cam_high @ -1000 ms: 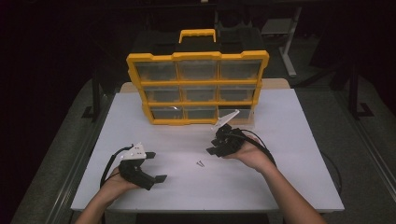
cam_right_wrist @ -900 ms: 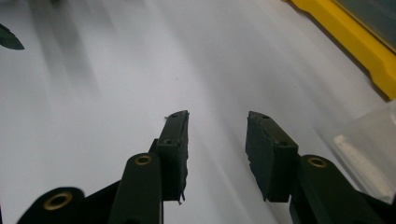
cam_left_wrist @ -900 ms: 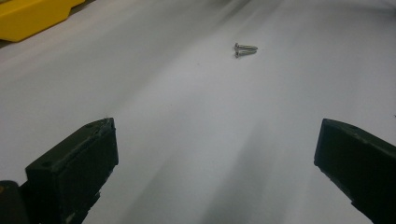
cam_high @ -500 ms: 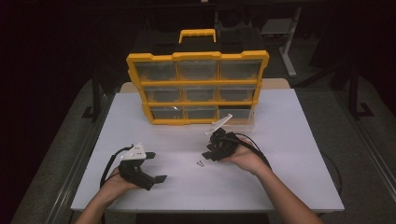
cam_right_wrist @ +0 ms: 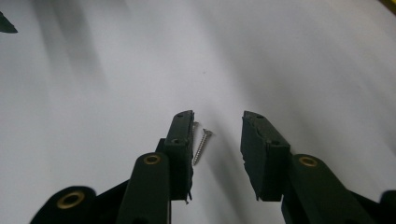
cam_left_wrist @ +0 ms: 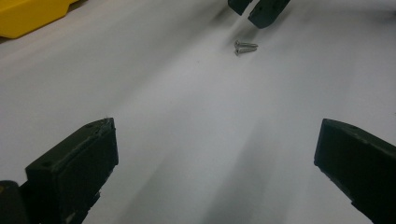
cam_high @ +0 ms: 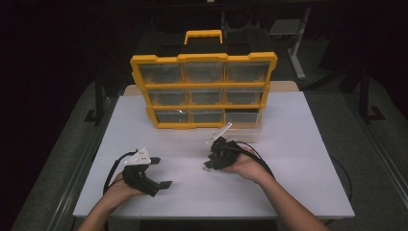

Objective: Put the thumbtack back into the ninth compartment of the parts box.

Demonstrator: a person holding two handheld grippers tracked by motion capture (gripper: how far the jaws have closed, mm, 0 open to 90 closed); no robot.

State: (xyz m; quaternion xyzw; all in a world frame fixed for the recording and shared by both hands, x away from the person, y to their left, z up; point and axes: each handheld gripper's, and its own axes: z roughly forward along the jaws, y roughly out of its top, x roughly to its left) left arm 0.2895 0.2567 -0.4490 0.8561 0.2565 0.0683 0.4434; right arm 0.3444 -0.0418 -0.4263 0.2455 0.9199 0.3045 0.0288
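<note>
Straddling two small silver metal screws that lie loose on the white tabletop, the right tool, its jaws just closing, remains unclenched to pinch them, while the left tool rests wide open nearby.

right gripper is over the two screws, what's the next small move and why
Probably shift a touch sideways, then close. In the right gripper view the right gripper, whose jaws have just been closing, stands open around the screws on the white table. One screw lies free between the jaws; the other sits tight against one finger, so it may be missed.
</note>
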